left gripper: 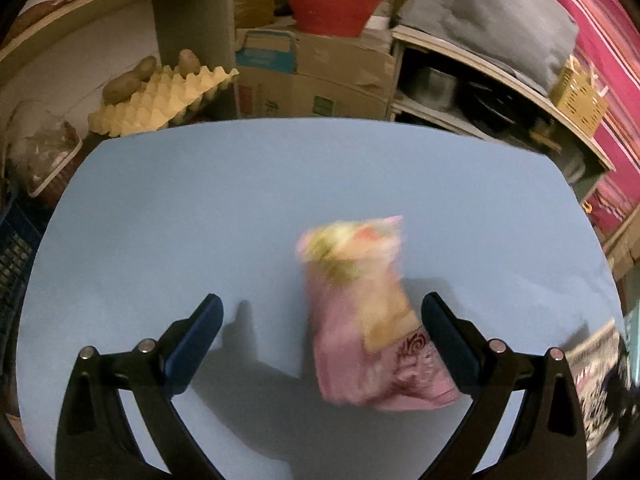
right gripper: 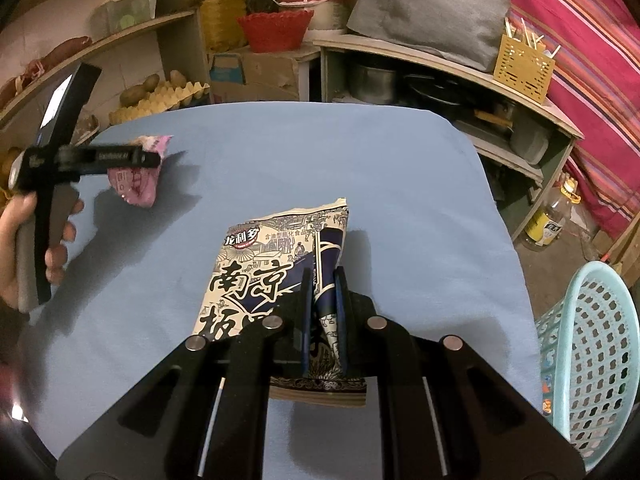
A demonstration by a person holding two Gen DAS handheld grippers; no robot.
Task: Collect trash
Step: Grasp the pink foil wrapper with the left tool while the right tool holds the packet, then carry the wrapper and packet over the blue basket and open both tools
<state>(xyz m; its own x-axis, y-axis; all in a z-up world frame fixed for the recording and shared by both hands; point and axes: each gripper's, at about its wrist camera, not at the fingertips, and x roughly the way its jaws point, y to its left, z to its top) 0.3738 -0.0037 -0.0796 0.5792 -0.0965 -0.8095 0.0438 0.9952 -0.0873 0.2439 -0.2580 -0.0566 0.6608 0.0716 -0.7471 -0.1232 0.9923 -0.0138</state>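
A crumpled pink and yellow wrapper lies on the blue tablecloth, blurred in the left wrist view. My left gripper is open just above it, and the wrapper sits between the fingers, close to the right finger. In the right wrist view the same pink wrapper shows at the far left under the left gripper, which a hand holds. My right gripper is shut on the near end of a blue and white printed snack bag resting on the cloth.
A light blue plastic basket stands off the table's right edge. Behind the table are an egg tray with potatoes, a cardboard box, a red basket and shelves with pots. An oil bottle stands on the floor.
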